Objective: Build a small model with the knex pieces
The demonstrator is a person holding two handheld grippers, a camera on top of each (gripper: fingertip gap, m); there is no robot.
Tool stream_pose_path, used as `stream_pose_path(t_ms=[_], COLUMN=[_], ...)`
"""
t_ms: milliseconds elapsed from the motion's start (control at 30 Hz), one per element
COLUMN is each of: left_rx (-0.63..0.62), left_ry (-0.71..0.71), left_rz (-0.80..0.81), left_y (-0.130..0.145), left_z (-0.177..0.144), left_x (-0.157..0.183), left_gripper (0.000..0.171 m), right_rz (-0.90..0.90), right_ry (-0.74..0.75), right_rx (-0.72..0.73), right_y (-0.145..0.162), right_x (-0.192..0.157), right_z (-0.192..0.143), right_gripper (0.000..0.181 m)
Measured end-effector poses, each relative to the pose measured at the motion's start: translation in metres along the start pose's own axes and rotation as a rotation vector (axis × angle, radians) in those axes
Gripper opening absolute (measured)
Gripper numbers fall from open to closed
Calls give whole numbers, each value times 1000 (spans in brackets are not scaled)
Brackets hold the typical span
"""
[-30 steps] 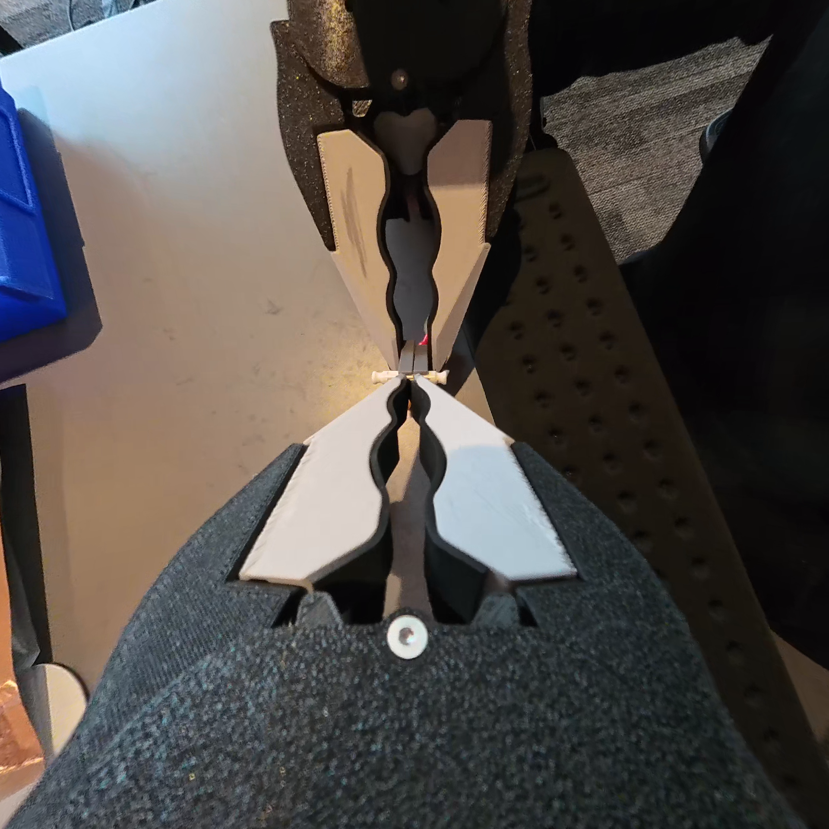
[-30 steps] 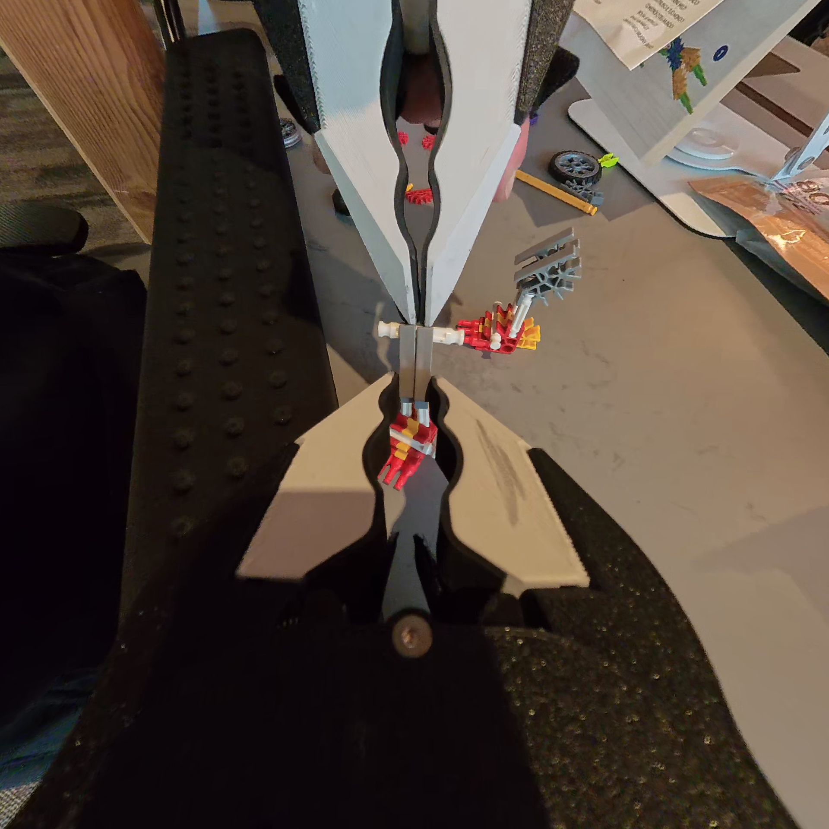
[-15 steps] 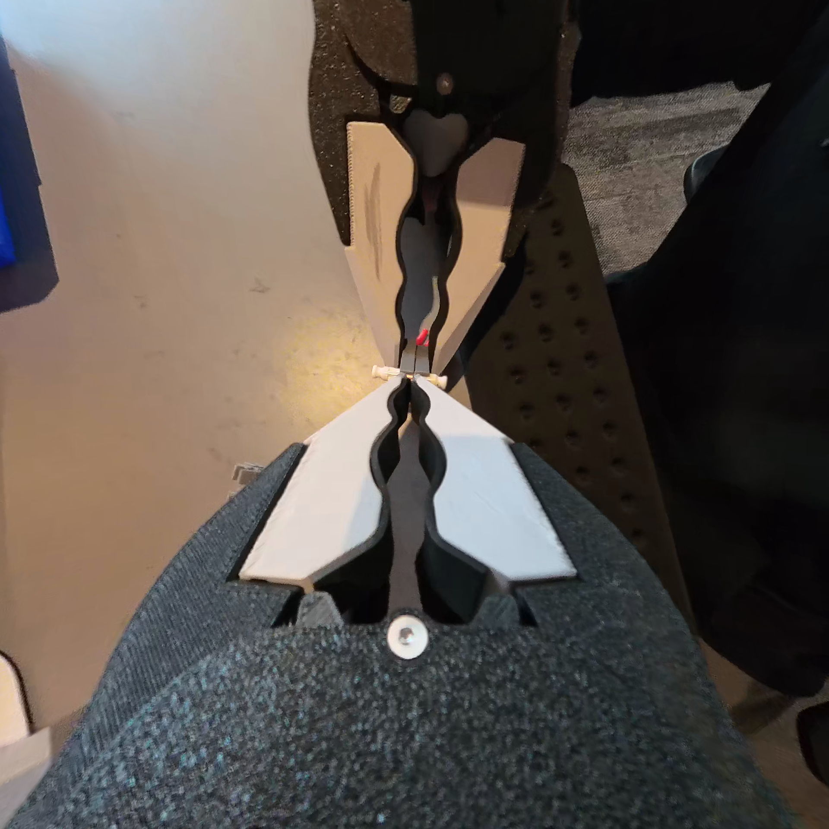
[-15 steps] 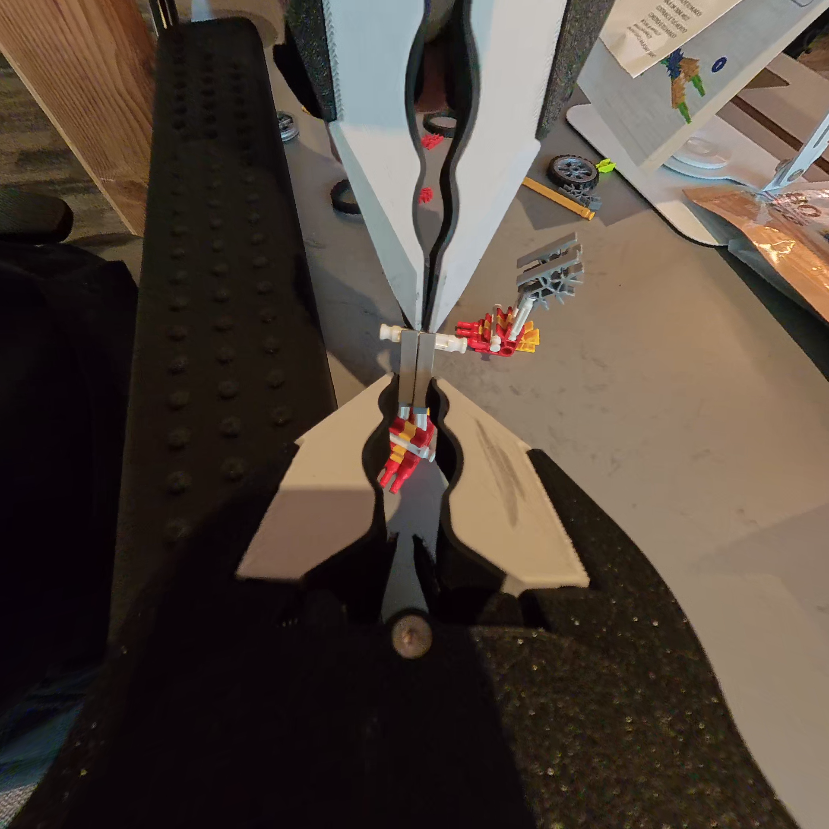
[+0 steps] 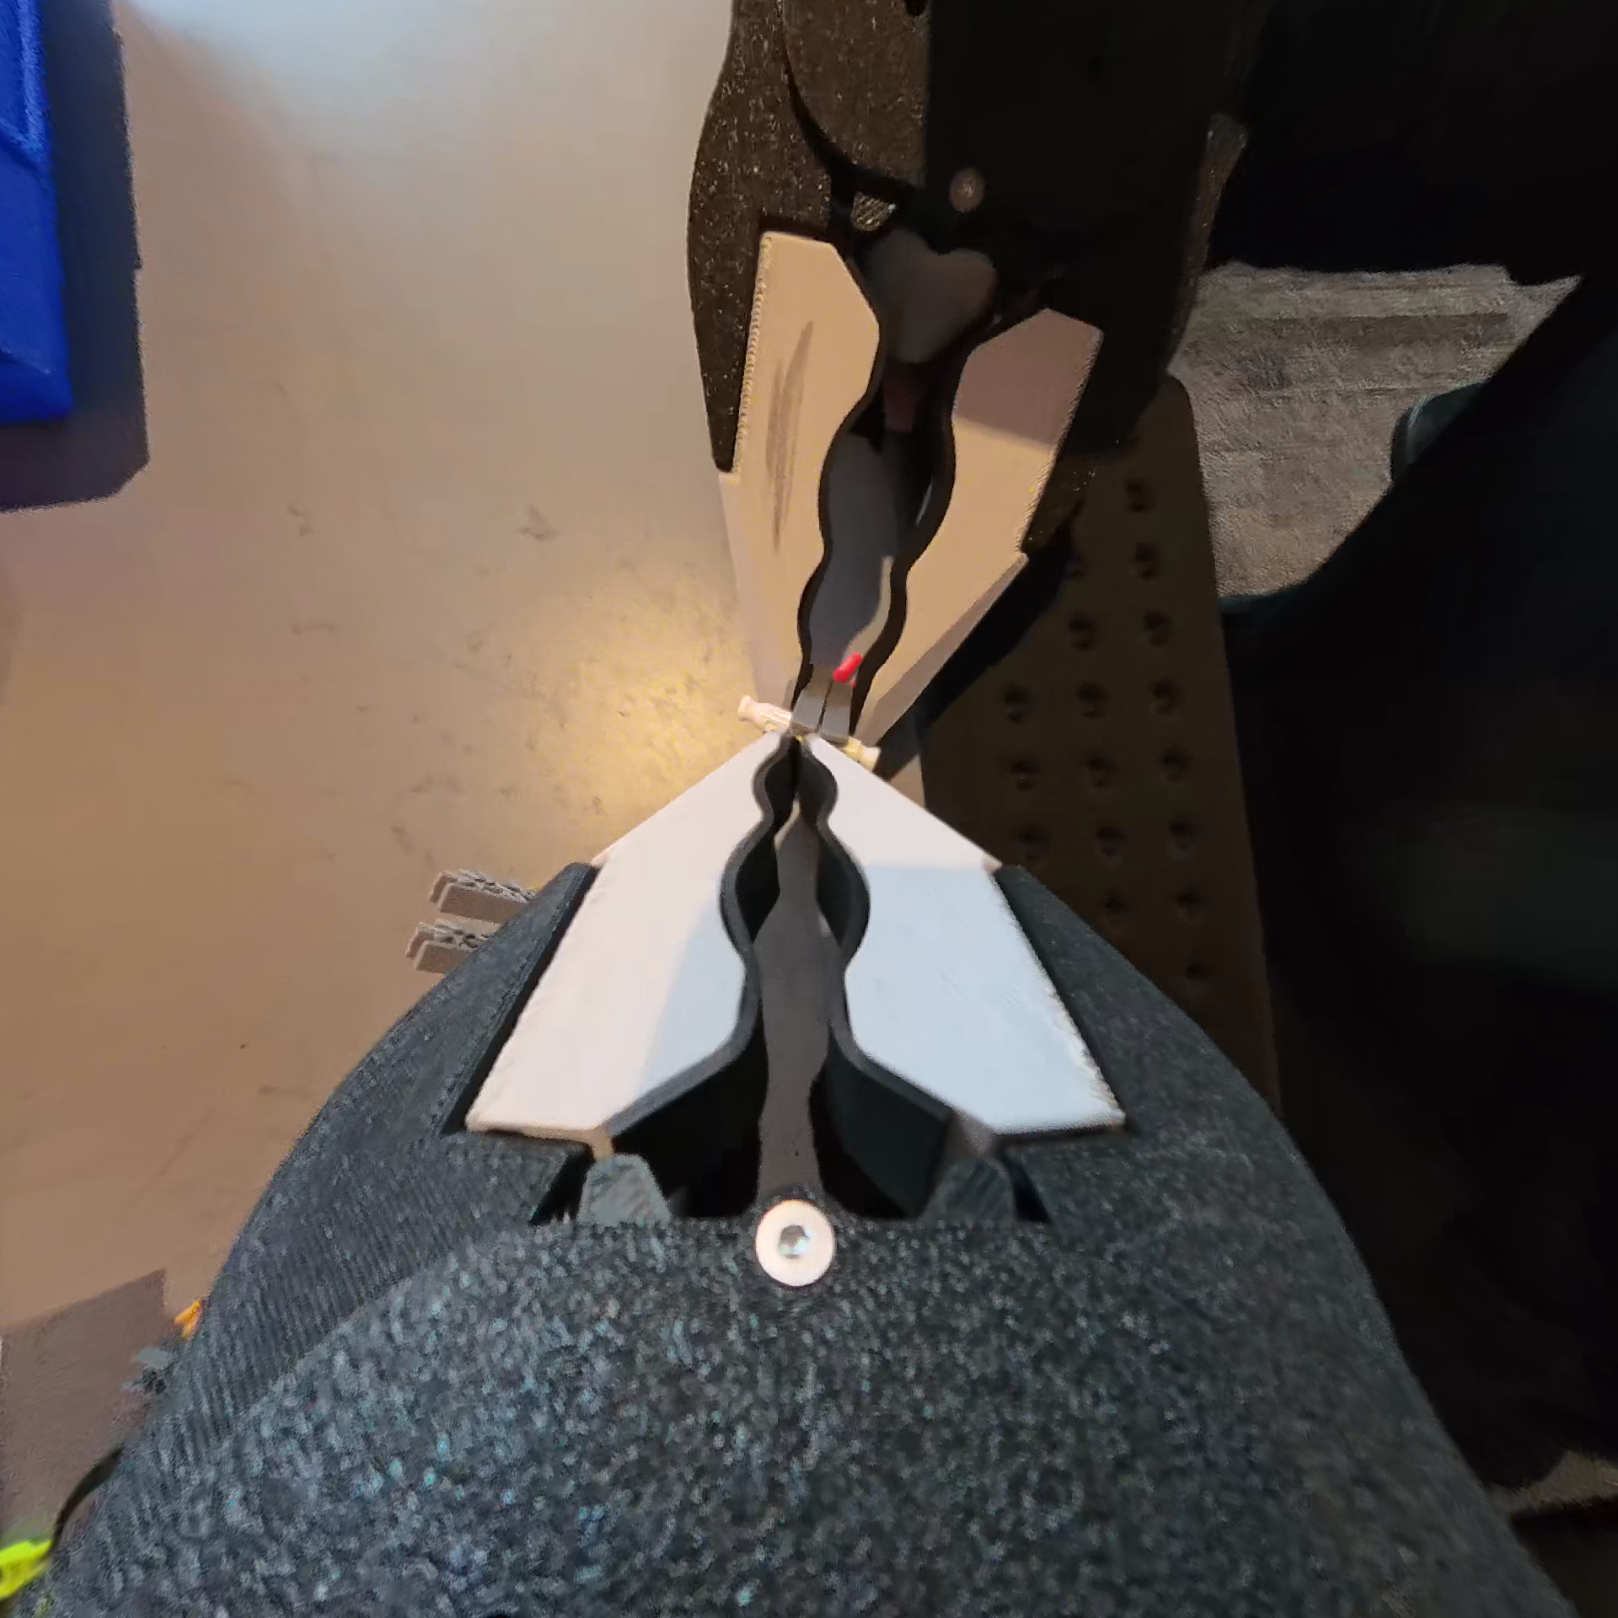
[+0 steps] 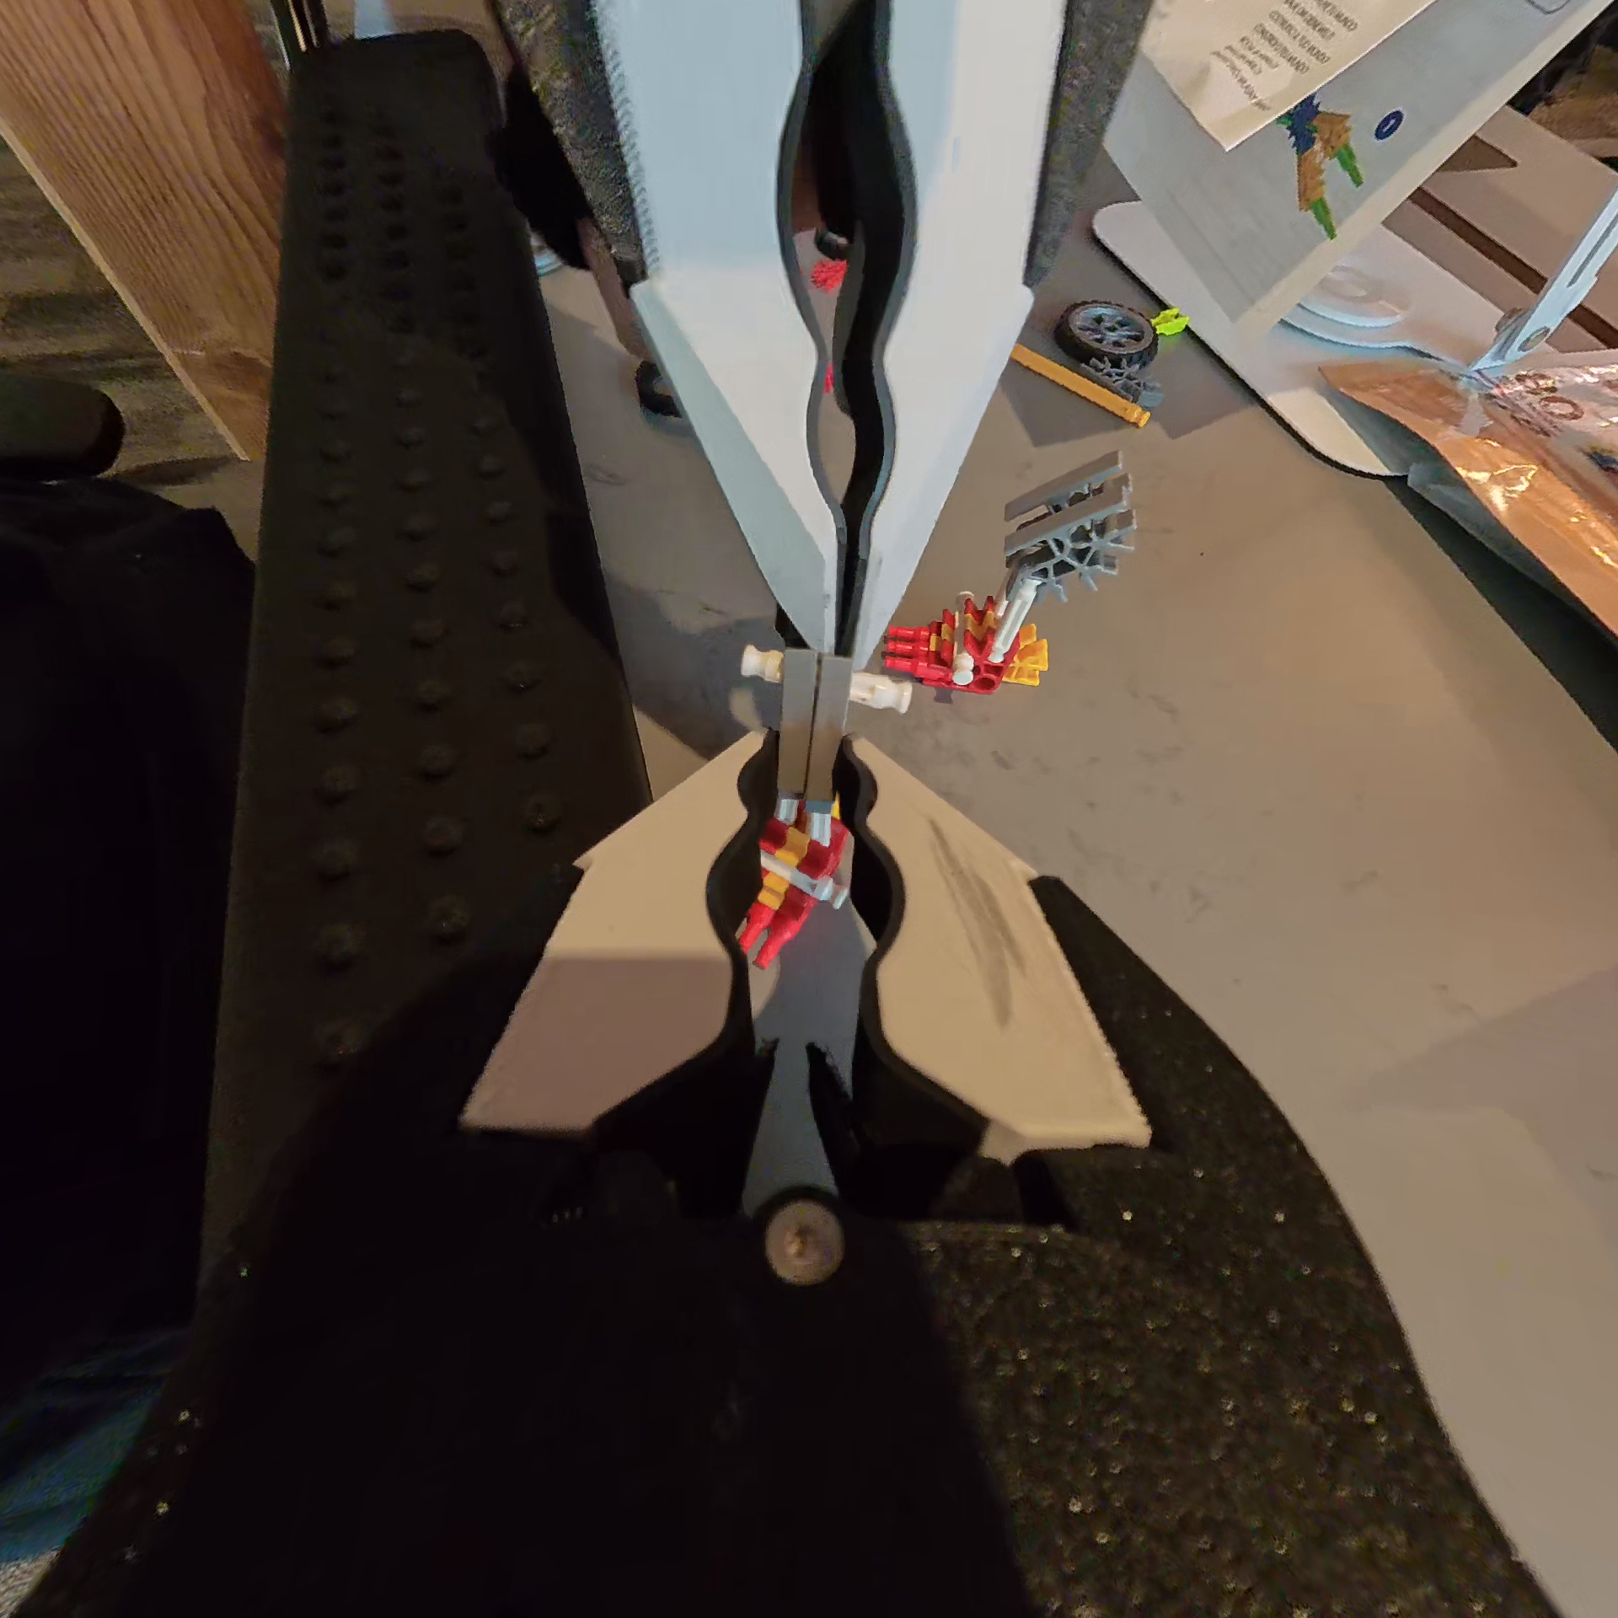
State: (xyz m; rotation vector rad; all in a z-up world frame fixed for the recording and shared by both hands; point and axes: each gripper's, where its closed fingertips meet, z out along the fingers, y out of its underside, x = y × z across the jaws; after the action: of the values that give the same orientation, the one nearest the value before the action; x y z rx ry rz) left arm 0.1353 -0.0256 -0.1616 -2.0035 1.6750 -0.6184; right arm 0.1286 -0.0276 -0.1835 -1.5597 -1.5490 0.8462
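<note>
My left gripper (image 5: 792, 744) is shut on a short white rod (image 5: 760, 711) that lies crosswise at its tips. My right gripper (image 6: 810, 749) is shut on two flat grey connectors (image 6: 814, 718), which sit on that white rod (image 6: 880, 692). A small red and yellow part (image 6: 792, 867) hangs from the connectors between the right fingers. The two grippers meet tip to tip above the grey table (image 6: 1226, 875). The left gripper (image 6: 840, 639) comes in from the top of the right wrist view. The right gripper (image 5: 819, 696) does the same in the left wrist view.
A second red, yellow and grey assembly (image 6: 981, 652) lies on the table just right of the tips. Behind it are a small wheel (image 6: 1105, 333), a yellow rod (image 6: 1077, 385) and a white stand with a printed sheet (image 6: 1269, 175). A black studded pad (image 6: 403, 525) runs along the left. A blue bin (image 5: 26, 219) is at far left. Less than 4 cm separates the two grippers' tips.
Both grips are unchanged. The left wrist view has swung: the blue bin slid toward the left edge, the right gripper now leans right, and grey pieces came into view at lower left.
</note>
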Motion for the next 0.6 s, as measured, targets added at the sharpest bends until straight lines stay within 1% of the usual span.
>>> stream_pose_path(t_ms=[133,267,367,467,600], left_rx=[45,45,13,44,50], left_ry=[-81,-139,-104,-68,-58], left_rz=[11,43,44,-4,5], left_y=[0,0,4,3,4], left_z=[0,0,-3,-5,-7], left_x=[-1,-1,1,3,6], left_gripper=[0,0,0,0,0], right_rz=[9,12,7,10,10], right_ry=[-2,-6,-17,-21,-23], right_rx=[1,5,6,13,14], right_y=[0,0,0,0,0], right_x=[0,0,-2,-3,-3], right_z=[1,1,2,2,2], right_gripper=[11,12,12,12,12])
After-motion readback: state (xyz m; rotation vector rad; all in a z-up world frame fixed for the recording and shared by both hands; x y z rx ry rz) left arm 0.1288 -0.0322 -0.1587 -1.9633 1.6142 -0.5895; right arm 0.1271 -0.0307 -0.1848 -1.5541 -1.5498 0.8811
